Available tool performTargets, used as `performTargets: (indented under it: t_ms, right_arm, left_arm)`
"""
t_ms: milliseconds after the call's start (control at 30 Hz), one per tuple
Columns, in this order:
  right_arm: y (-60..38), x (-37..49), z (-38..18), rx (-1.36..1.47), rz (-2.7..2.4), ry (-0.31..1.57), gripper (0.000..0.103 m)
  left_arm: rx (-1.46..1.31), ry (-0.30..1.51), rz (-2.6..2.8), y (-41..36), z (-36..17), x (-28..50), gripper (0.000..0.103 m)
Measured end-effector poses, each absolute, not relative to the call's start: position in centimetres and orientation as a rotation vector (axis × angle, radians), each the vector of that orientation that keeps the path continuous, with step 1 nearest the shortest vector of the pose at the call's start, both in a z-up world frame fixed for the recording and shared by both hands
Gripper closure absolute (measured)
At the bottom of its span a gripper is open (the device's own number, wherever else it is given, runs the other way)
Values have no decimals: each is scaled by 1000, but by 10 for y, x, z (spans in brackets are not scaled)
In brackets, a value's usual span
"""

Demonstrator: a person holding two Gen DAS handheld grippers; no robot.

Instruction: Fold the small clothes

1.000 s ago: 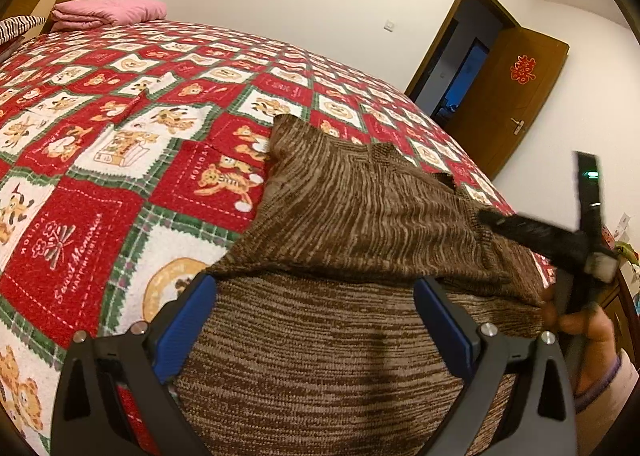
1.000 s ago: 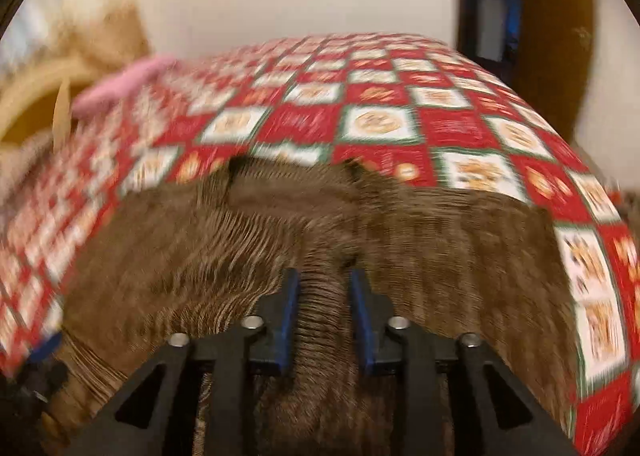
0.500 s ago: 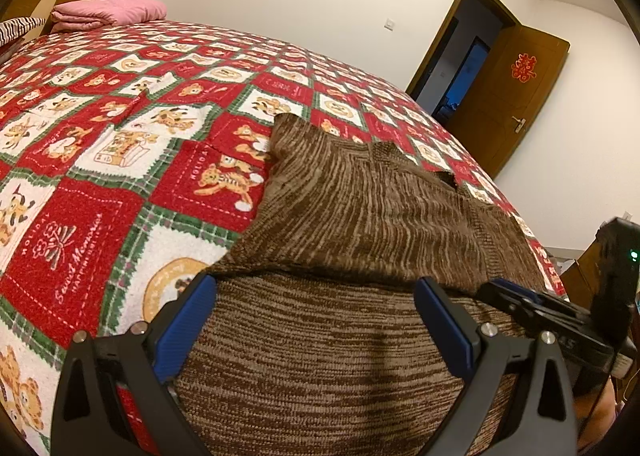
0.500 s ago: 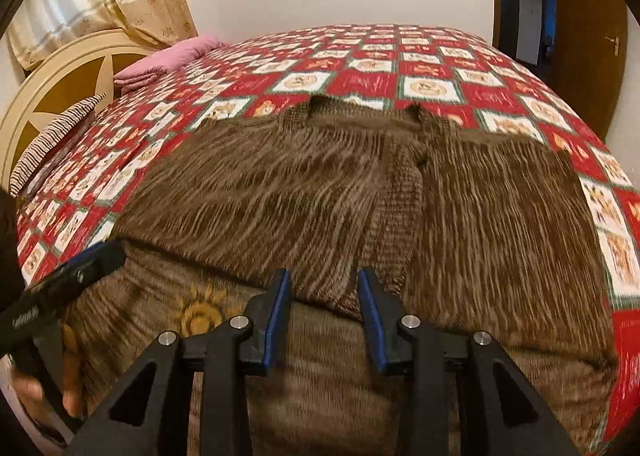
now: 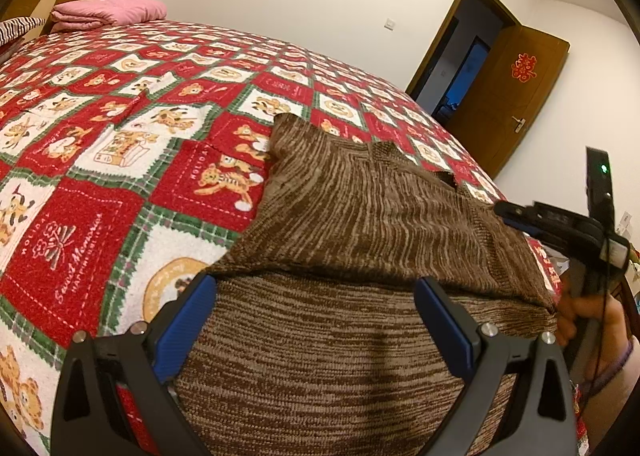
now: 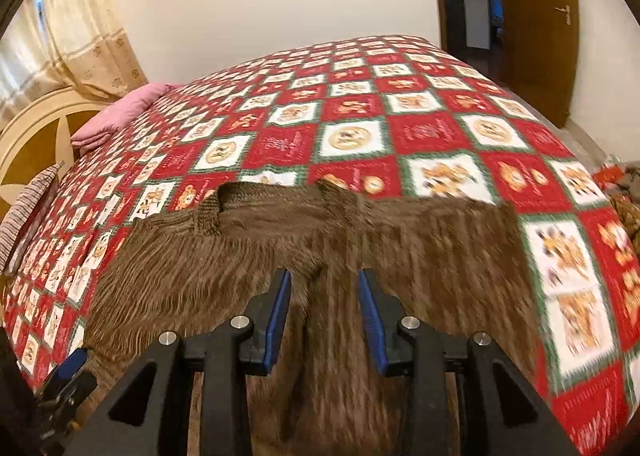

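Brown knit sweater (image 5: 360, 216) lies part-folded at the near edge of the bed (image 5: 120, 136), the left tongs (image 5: 316, 320) spread wide over it and the right tongs (image 6: 324, 312) narrowly parted, pinching nothing.

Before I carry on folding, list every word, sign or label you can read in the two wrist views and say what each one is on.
"HOLIDAY" on a red square of the red, white and green patchwork bedspread.
"Sweet Memories" in script on that same square; the smaller line under it is too small to read.
"HOLIDAY" on the red tiger square.
Red double-happiness paper sign on the brown wooden door.
All bedspread lettering in the right wrist view is blurred.
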State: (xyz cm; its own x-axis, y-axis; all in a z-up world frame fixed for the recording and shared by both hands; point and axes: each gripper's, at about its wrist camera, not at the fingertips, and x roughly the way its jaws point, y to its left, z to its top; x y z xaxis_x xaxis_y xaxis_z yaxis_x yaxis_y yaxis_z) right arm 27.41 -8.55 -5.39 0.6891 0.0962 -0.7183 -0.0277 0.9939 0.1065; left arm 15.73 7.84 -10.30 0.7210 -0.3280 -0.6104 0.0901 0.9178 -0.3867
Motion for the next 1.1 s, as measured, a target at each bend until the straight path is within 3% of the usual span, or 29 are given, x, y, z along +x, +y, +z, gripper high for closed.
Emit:
performTargets:
  t_ms: [67, 100, 133, 267, 433, 500, 533, 600, 733, 900, 1100]
  right_arm:
    - [-71, 283, -59, 24, 89, 814, 71]
    - [-64, 288, -68, -20, 81, 853, 84]
    - [-57, 296, -84, -72, 68, 929, 87]
    - [-50, 305, -86, -183, -15, 870, 88]
    - [-77, 278, -61, -8, -37, 805, 87]
    - [-93, 246, -46, 91, -45, 759, 81]
    - [-100, 229, -40, 139, -45, 746, 69]
    - [-113, 196, -35, 217, -36, 743, 57]
    - [-127, 127, -21, 286, 16, 739, 57]
    - [-134, 40, 16, 156, -26, 663, 57]
    - [-165, -41, 26, 148, -93, 664, 57]
  left_arm:
    - [-346, 733, -240, 79, -103, 157, 0]
    - [-345, 733, -241, 79, -103, 157, 0]
    - [-345, 732, -241, 79, -104, 157, 0]
    - [-348, 731, -245, 80, -104, 157, 0]
    - [-350, 729, -247, 80, -104, 157, 0]
    - [-348, 729, -246, 80, -104, 157, 0]
    - [-349, 729, -247, 80, -105, 157, 0]
    - [-349, 732, -247, 81, -105, 157, 0]
    - [-348, 740, -248, 79, -105, 158, 0]
    - [-335, 756, -267, 81, -103, 152, 0]
    - [-173, 796, -233, 82, -97, 100, 0]
